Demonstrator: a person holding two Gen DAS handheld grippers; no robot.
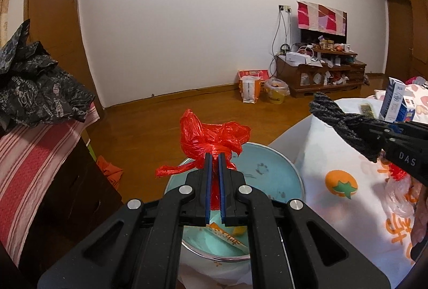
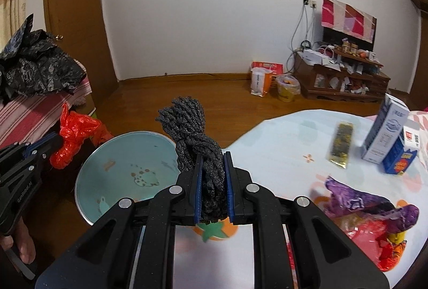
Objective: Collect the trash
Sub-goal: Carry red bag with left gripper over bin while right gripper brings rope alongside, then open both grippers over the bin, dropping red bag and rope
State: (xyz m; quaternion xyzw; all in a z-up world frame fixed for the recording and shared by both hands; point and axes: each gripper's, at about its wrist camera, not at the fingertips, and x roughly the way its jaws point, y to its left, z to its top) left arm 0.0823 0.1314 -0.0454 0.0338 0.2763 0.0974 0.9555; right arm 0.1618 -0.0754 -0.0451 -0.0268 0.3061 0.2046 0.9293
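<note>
My left gripper (image 1: 215,155) is shut on a crumpled red plastic bag (image 1: 211,136), held above a light blue basin (image 1: 272,171) that stands beside the table. A yellow wrapper (image 1: 227,235) lies in the basin. My right gripper (image 2: 212,155) is shut on a bundle of dark grey braided cord (image 2: 192,134), near the basin's rim (image 2: 88,171) and over the table's edge. From the right wrist view the left gripper (image 2: 57,140) and its red bag (image 2: 75,136) show at the left; from the left wrist view the right gripper (image 1: 355,126) with the cord (image 1: 329,112) shows at the right.
The table wears a white cloth with orange prints (image 2: 294,144). On it lie a purple and red wrapper pile (image 2: 374,214), a gold-black packet (image 2: 341,144) and blue-white cartons (image 2: 388,136). A striped cabinet with black bags (image 1: 34,85) stands at left. A cluttered TV stand (image 1: 321,69) is far off.
</note>
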